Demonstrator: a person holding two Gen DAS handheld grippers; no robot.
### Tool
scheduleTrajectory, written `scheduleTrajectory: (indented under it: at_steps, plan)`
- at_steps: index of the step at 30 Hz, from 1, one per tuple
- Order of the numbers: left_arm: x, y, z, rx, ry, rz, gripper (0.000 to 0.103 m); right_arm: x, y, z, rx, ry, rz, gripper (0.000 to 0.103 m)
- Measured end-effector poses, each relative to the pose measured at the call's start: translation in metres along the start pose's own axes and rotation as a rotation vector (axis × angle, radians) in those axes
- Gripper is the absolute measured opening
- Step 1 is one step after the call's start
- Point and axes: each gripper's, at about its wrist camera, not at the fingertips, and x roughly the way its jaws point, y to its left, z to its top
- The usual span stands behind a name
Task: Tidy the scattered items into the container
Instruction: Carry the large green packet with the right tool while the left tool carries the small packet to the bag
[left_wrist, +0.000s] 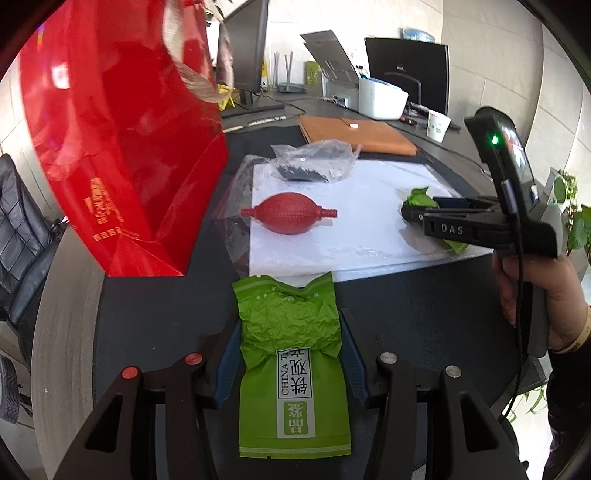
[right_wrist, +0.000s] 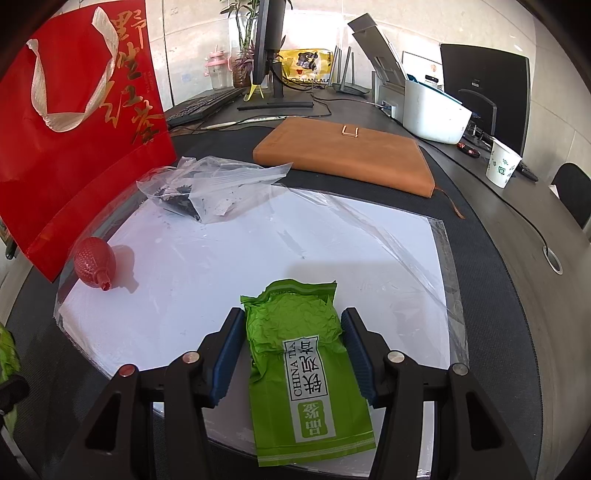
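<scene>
Gripping a green tea packet (left_wrist: 291, 354) between its blue pads (left_wrist: 229, 363), the left hand-held gripper (left_wrist: 290, 354) has its jaws pressed against the packet's crumpled sides above the dark mat (left_wrist: 155, 325) on the bench. The right hand-held gripper (right_wrist: 293, 354) likewise clamps a second green tea packet (right_wrist: 306, 373), its pads (right_wrist: 354, 358) touching both edges, over the white sheet (right_wrist: 229, 266). In the left wrist view the right hand-held gripper (left_wrist: 410, 212) reaches in from the right side, held by a hand (left_wrist: 543, 295), with green foil showing at its tip.

On the white sheet lies a red rubber bulb (left_wrist: 290, 214), on its side, near the sheet's left edge. Beyond it rests a clear plastic bag (left_wrist: 314, 162) with dark contents. The red gift bag (left_wrist: 122, 147), the container, stands tilted just left of the sheet, with its ribbon handle (right_wrist: 70, 81) hanging on the front. A brown notebook (right_wrist: 347, 155) lies behind the sheet, and farther back are a white bin (right_wrist: 432, 110), a paper cup (right_wrist: 502, 166), monitors and a keyboard (right_wrist: 203, 105).
</scene>
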Motion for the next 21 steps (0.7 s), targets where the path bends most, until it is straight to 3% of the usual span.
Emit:
scheduleTrajectory:
  at_steps: [21]
  plan:
    - [-0.03,0.046,-0.034,-0.093,-0.022,-0.019,0.054,-0.012,0.004,0.001,-0.016,-0.049,-0.09,0.058]
